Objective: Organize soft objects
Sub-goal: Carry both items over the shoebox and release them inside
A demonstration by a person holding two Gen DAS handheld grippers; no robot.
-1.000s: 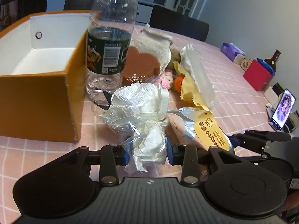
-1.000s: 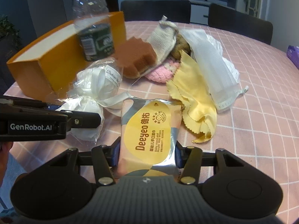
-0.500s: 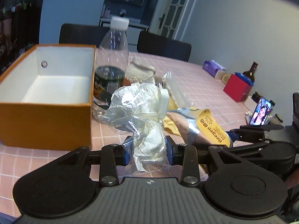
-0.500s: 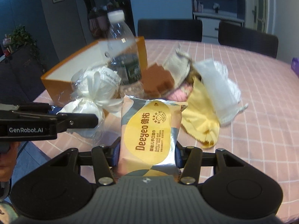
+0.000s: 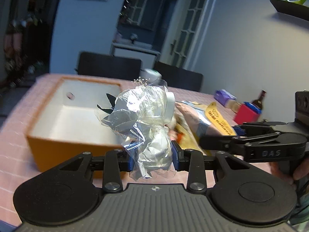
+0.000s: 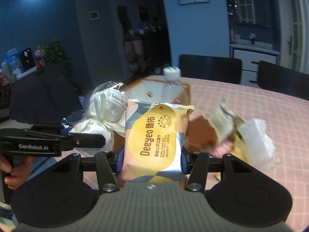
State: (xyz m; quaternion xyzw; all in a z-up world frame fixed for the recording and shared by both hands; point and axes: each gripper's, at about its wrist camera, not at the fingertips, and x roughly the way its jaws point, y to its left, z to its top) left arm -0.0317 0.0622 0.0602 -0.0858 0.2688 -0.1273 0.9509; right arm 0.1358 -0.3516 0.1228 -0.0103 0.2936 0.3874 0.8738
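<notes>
Both held bundles lifted, orange box (image 5: pixel 63 145) lower

"Deeyeo" was printed in brown on the yellow panel of the wet wipes pack (image 6: pixel 154 141), beside Chinese characters and the smaller English lines "Baby Hand and Mouth Wet Wipes". "GenRobot.AI" was lettered in white on the side of the left gripper (image 6: pixel 63 131). "DAS" was embossed on the right gripper (image 5: pixel 218 141). A script label on the cellophane-wrapped bundle (image 6: pixel 104 116) could not be read.
</notes>
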